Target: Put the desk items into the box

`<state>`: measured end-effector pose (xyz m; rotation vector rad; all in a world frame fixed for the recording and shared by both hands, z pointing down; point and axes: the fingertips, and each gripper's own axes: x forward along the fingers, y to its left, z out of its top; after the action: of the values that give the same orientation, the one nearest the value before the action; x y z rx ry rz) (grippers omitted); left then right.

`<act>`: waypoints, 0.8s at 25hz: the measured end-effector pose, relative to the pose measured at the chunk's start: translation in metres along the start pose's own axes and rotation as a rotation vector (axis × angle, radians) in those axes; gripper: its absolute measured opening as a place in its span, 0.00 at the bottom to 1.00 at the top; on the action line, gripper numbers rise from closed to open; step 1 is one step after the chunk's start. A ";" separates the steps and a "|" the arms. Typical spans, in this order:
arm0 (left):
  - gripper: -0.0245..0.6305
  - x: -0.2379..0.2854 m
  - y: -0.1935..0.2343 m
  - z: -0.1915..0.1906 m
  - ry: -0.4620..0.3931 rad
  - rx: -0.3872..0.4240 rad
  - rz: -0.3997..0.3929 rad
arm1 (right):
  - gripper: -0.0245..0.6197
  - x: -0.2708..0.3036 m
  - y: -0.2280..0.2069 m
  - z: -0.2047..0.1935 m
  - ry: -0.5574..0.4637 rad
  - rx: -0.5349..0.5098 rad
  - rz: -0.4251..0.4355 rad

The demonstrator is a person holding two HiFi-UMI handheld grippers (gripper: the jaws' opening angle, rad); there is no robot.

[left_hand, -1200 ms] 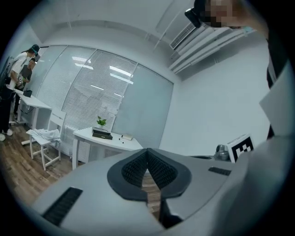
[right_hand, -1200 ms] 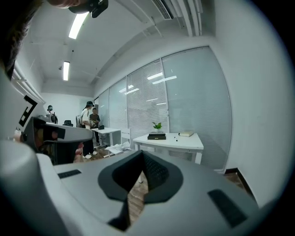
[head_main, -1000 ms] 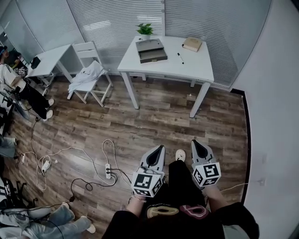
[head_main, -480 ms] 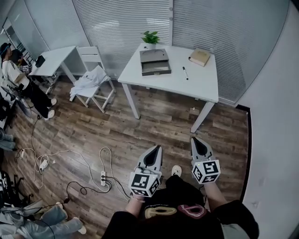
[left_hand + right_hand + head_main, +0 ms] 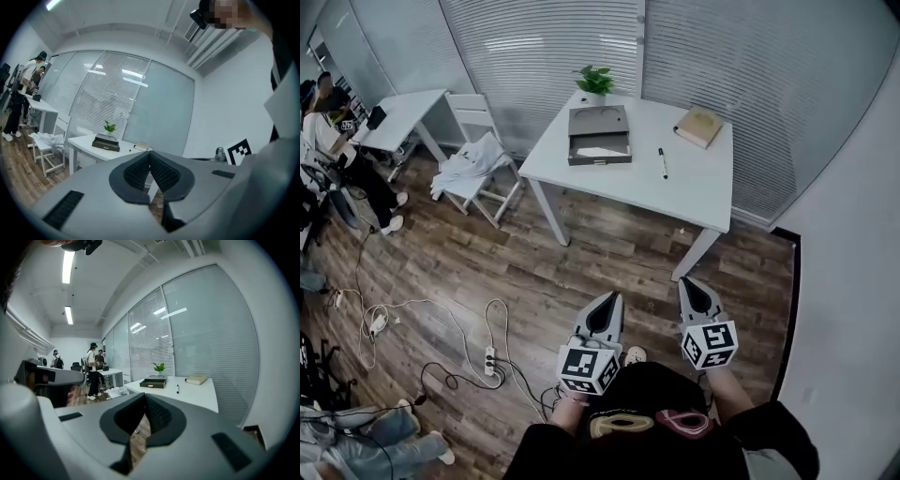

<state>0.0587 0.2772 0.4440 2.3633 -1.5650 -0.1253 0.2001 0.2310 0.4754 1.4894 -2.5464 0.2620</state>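
Jaws on both grippers are pressed together, with nothing caught between them. In the head view the left gripper (image 5: pixel 612 298) and right gripper (image 5: pixel 687 284) sit side by side at the lower middle of the frame. Each is held out in front of the person's waist above the wooden floor (image 5: pixel 581 253), with its tips aimed toward the top of the frame. Both point forward, roughly level, with the marker cubes nearest the body and the hands tucked behind them.

The white counter (image 5: pixel 694 187) stands well apart from the tips, in the upper middle of the frame. The open grey box (image 5: pixel 600 148) lies on its left part, just in front of a potted plant (image 5: pixel 594 82). A pen (image 5: pixel 661 162) lies to the right of the box, not touching it. A book (image 5: pixel 699 126) rests near the counter's upper right corner. A white chair (image 5: pixel 478 155) with a cloth on it stands to the left of the counter.
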 end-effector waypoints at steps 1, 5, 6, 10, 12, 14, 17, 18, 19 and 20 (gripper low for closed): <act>0.06 0.008 -0.001 -0.001 0.000 -0.003 0.008 | 0.05 0.004 -0.007 0.000 0.005 -0.001 0.008; 0.06 0.031 -0.007 -0.006 0.001 -0.019 0.034 | 0.05 0.016 -0.028 -0.003 0.023 -0.004 0.036; 0.06 0.036 -0.007 -0.008 0.004 -0.022 0.038 | 0.05 0.018 -0.032 -0.003 0.027 -0.003 0.039; 0.06 0.053 -0.009 -0.012 0.022 -0.028 0.044 | 0.05 0.027 -0.048 -0.005 0.045 0.010 0.045; 0.06 0.061 -0.008 -0.013 0.028 -0.027 0.046 | 0.05 0.032 -0.054 -0.008 0.053 0.022 0.050; 0.06 0.068 -0.005 -0.015 0.033 -0.028 0.050 | 0.05 0.037 -0.057 -0.012 0.062 0.026 0.056; 0.06 0.079 -0.001 -0.019 0.043 -0.029 0.047 | 0.05 0.045 -0.062 -0.018 0.078 0.032 0.055; 0.06 0.083 0.002 -0.020 0.046 -0.028 0.044 | 0.05 0.049 -0.063 -0.019 0.082 0.034 0.053; 0.06 0.087 0.005 -0.019 0.048 -0.027 0.041 | 0.05 0.053 -0.064 -0.019 0.085 0.034 0.051; 0.06 0.091 0.009 -0.018 0.050 -0.027 0.037 | 0.05 0.057 -0.065 -0.018 0.086 0.034 0.047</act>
<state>0.0920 0.1949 0.4725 2.2979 -1.5727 -0.0782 0.2308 0.1558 0.5109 1.3990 -2.5236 0.3702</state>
